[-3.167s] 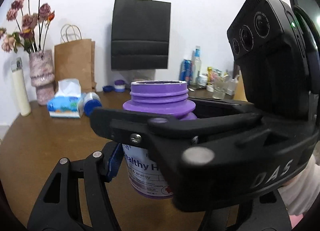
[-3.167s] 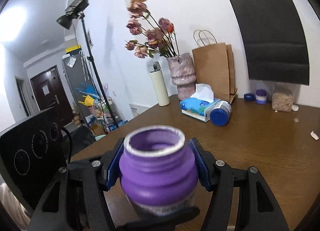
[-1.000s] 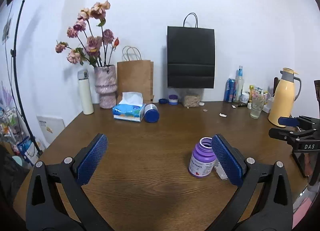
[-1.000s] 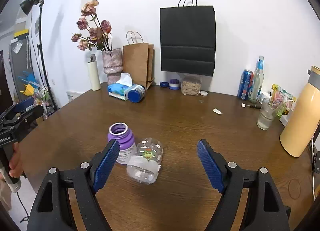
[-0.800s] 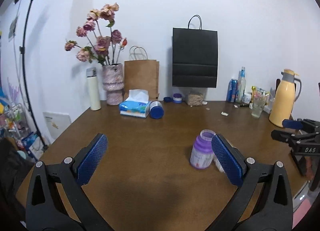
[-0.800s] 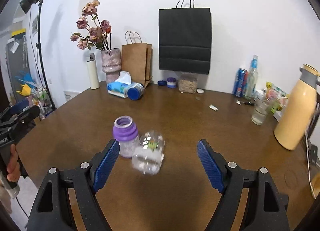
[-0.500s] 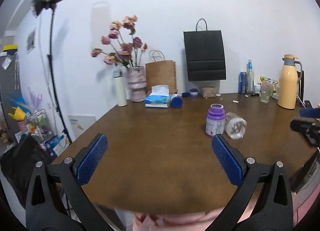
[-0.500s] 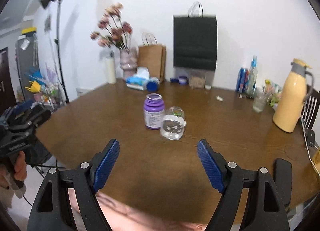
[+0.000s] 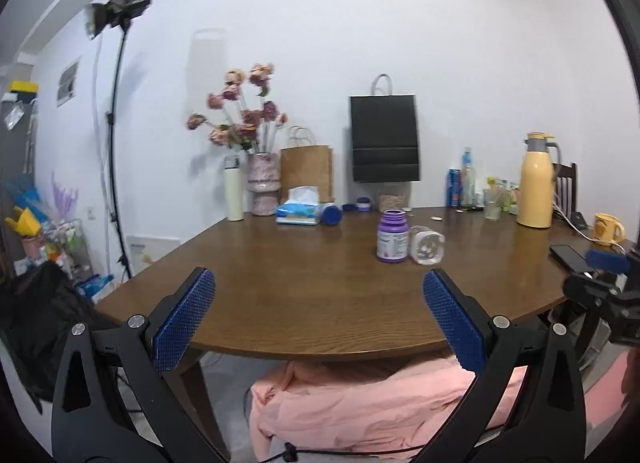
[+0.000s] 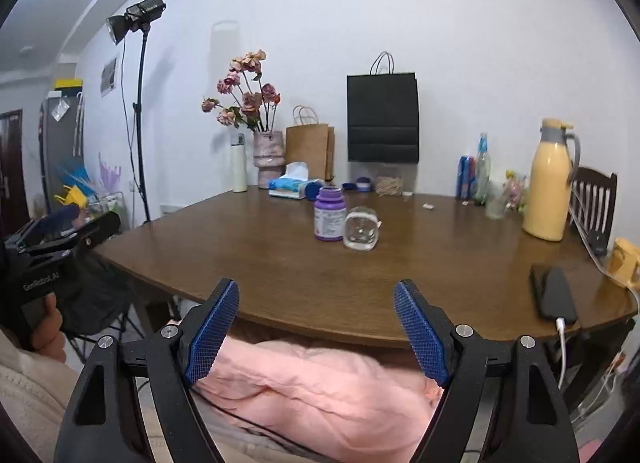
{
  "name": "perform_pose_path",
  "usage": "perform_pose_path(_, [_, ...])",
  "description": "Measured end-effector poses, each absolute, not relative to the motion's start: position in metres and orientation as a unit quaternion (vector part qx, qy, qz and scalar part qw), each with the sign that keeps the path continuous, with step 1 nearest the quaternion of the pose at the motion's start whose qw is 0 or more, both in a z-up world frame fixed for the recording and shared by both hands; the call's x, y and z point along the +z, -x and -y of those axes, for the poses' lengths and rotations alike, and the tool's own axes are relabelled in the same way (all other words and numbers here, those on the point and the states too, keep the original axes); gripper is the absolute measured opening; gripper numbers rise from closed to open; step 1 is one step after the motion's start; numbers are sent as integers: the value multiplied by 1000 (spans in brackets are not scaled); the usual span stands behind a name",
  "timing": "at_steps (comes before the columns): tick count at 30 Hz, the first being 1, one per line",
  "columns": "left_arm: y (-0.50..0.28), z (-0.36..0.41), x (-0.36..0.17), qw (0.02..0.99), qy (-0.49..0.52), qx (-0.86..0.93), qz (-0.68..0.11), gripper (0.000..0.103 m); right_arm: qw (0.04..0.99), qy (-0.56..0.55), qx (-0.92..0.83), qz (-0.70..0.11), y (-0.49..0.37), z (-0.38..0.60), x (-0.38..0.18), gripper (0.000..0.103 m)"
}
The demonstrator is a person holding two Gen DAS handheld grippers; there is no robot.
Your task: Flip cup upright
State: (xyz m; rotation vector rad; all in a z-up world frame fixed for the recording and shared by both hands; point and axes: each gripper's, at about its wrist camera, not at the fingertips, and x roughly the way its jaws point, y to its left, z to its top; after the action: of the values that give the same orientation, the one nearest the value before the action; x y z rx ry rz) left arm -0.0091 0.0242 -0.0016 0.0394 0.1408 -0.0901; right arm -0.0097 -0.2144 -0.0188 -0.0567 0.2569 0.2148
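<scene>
Left wrist view
- Cup: the clear cup [image 9: 428, 245] lies on its side on the wooden table [image 9: 304, 287], well ahead of the tongs and to the right of their centre line; its round end faces this camera, so its long axis runs roughly away from the viewer; which end is the mouth I cannot tell
- Neighbour: a purple bottle [image 9: 393, 237] stands upright just left of the cup, touching it or nearly so
- Left gripper [image 9: 318, 313]: spread wide and empty; held low at the near table edge, above pink cloth [image 9: 360, 395]; level, pointing across the table

Right wrist view
- Cup: cup [image 10: 361, 229] ahead and only slightly right of the midline; on its side, round end toward the camera; the purple bottle [image 10: 330, 215] close on its left
- Right gripper [image 10: 316, 327]: wide apart, holding nothing; back at the table edge [image 10: 320, 327], level, aimed almost straight at the cup
- Left hand: the person's left hand [image 10: 48, 329] grips the other tool's handle far to the left

Judgement
- Nearer hand: the right looks better lined up; the bottle blocks the cup's left flank, so a reach from the right or from above seems easier
- Progress: the cup is not yet upright
</scene>
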Motion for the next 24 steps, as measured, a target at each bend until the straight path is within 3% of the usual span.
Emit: perform_pose_path(24, [13, -21, -4, 996, -19, -55, -65, 103, 987, 37, 96, -122, 10, 211, -15, 85])
